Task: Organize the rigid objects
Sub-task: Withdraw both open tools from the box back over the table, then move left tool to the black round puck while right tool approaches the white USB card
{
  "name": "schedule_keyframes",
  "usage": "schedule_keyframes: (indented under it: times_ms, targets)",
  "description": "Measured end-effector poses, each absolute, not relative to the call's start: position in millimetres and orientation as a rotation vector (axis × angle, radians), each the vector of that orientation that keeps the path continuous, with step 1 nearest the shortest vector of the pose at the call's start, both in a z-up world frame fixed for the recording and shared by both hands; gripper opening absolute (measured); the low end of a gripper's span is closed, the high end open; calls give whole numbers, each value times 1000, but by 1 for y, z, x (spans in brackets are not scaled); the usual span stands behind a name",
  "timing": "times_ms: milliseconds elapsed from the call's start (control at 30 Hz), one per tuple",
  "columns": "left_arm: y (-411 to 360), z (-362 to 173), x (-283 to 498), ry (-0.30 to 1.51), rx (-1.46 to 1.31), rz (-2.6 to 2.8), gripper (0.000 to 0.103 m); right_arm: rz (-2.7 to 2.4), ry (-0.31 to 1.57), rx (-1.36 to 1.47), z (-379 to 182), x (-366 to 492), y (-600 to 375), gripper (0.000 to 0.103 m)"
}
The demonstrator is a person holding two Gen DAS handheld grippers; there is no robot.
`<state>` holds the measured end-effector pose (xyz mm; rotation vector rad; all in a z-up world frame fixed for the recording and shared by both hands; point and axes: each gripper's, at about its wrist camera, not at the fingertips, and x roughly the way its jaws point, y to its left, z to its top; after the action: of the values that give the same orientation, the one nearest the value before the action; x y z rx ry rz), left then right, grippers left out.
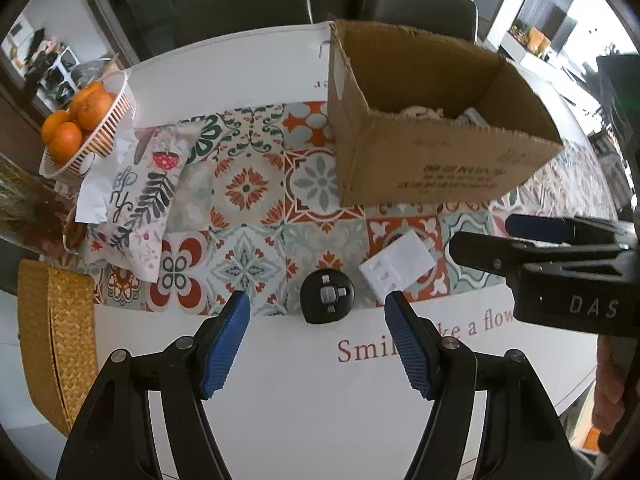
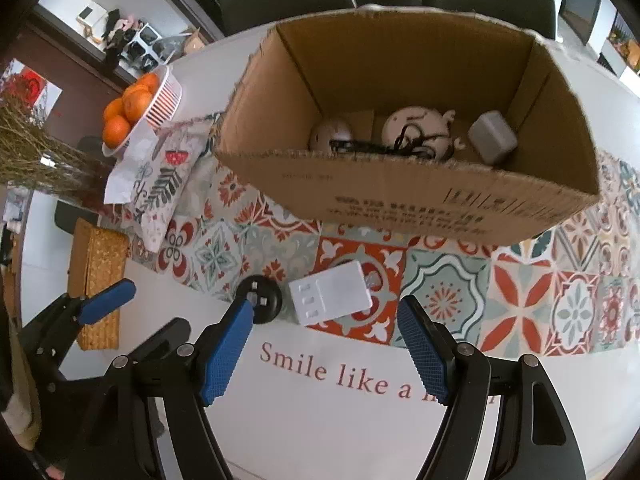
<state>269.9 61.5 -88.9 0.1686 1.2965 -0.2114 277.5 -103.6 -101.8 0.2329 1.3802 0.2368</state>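
Observation:
A black round gadget (image 1: pixel 327 296) lies at the runner's near edge, just ahead of my open, empty left gripper (image 1: pixel 318 308); it also shows in the right wrist view (image 2: pixel 262 294). A white plug adapter (image 1: pixel 396 266) lies to its right, ahead of my open, empty right gripper (image 2: pixel 325 316), and shows there too (image 2: pixel 330 298). The open cardboard box (image 2: pixel 460 200) stands behind and holds a grey block (image 2: pixel 492 138), a white round device (image 2: pixel 416 128) with black cable and a pale ball (image 2: pixel 330 134). The right gripper (image 1: pixel 516 236) shows at right in the left view.
A white basket of oranges (image 1: pixel 80 128) and a printed cloth (image 1: pixel 140 200) lie at far left. A woven straw box (image 1: pixel 56 344) sits near the left edge. Dried grass (image 2: pixel 36 160) stands at left. Dark chairs (image 1: pixel 240 12) stand behind the white table (image 1: pixel 320 400).

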Motion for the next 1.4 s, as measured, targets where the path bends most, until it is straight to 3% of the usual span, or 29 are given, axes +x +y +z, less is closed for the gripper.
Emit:
schedule_keyframes:
  times_ms: [1400]
  targets:
    - [55, -199, 274, 1499, 200, -414, 69, 254, 1631, 163, -207, 293, -63, 77]
